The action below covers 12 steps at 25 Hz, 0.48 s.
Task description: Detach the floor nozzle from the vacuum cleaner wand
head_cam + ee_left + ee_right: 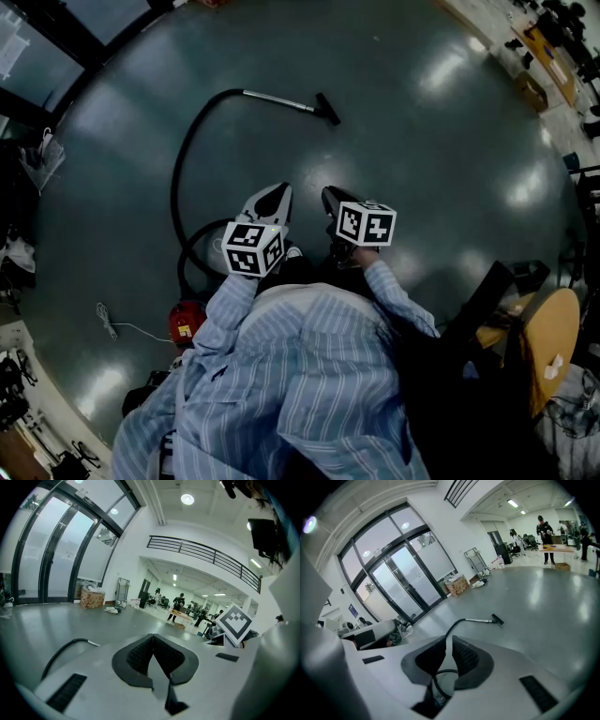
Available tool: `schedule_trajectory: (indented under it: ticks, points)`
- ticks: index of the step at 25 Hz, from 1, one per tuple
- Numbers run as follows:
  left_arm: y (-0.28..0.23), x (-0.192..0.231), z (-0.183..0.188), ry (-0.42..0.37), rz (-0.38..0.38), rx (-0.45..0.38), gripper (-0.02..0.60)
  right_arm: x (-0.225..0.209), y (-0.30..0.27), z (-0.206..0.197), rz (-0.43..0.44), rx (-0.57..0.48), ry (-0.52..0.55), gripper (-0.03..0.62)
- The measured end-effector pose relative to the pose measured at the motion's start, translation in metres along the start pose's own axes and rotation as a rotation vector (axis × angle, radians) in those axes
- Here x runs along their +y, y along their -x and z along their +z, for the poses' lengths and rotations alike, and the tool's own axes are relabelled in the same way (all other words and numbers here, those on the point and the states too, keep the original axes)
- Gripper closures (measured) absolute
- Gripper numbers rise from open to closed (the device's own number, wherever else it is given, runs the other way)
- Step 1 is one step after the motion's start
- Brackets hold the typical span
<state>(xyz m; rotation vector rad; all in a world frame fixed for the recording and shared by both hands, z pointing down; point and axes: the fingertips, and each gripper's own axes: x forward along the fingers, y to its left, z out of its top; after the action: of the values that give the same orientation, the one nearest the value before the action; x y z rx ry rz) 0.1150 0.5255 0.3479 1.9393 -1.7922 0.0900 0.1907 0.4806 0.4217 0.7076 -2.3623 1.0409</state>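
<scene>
Lying on floor (422, 169), well ahead: floor nozzle (327, 109) joined to wand (278, 99). Left gripper (279, 190) jaws pressed together, empty; right gripper (328, 193) jaws a narrow slit apart, empty.

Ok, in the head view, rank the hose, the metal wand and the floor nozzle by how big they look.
Largest to smallest:
black hose, by far
metal wand
floor nozzle
Wand and nozzle lie equally far off, so that order holds.
</scene>
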Motion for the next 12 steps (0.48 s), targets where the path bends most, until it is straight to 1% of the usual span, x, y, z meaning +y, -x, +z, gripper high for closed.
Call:
schedule_trajectory:
  ticks: [3,6,12]
  points:
    - [0.005,0.01,-0.004,0.005,-0.004,0.015,0.575,0.004,-0.005,-0.001,-0.012,-0.005,-0.01,0.548]
    - [0.008,0.016,-0.011,0.013,-0.006,0.028,0.575,0.0,-0.006,-0.005,-0.034,-0.004,-0.032,0.548]
    - [0.005,0.034,-0.01,0.045,-0.002,0.032,0.575,0.002,-0.01,-0.008,-0.057,0.011,-0.038,0.548]
